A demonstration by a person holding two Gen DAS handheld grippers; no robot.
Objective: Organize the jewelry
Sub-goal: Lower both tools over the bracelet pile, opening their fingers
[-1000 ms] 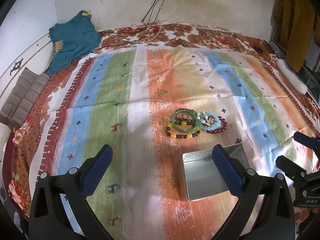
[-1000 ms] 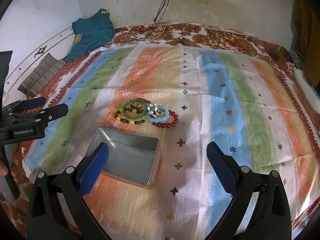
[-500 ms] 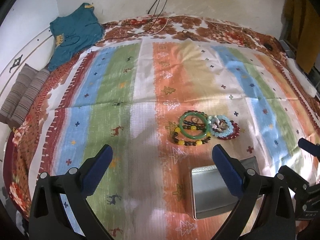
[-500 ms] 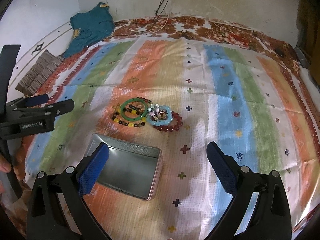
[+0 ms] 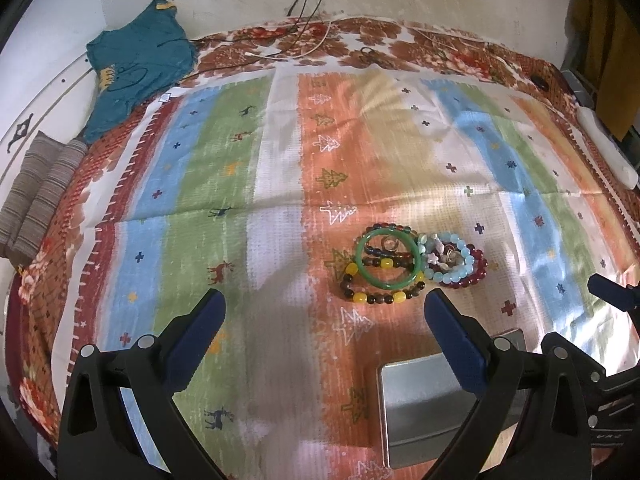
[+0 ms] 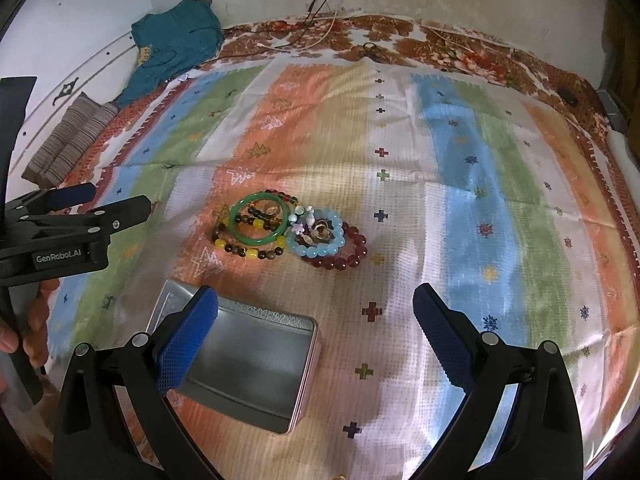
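A heap of jewelry lies on the striped cloth: a green bangle [image 5: 387, 259] [image 6: 259, 221] over a brown-and-yellow bead bracelet [image 5: 376, 297] [image 6: 248, 251], a light blue bead bracelet [image 5: 454, 259] [image 6: 320, 236], a dark red bead bracelet [image 5: 474, 274] [image 6: 340, 258] and small rings. An open, empty metal tin [image 5: 428, 404] [image 6: 248, 364] sits nearer than the heap. My left gripper [image 5: 324, 320] hovers open just short of the heap, with the tin behind its right finger. My right gripper [image 6: 316, 320] is open above the tin's right side.
The striped cloth [image 5: 280, 184] covers a floral bedspread [image 5: 384, 36]. A teal garment [image 5: 140, 60] and a striped cushion [image 5: 36, 188] lie far left. Cables [image 5: 308, 12] hang at the back wall. A hand [image 6: 24, 328] holds the left gripper.
Both grippers have moved forward toward the jewelry heap, which now sits lower and closer in both views. The tin has slid nearer the bottom of the frames. Both stay open.
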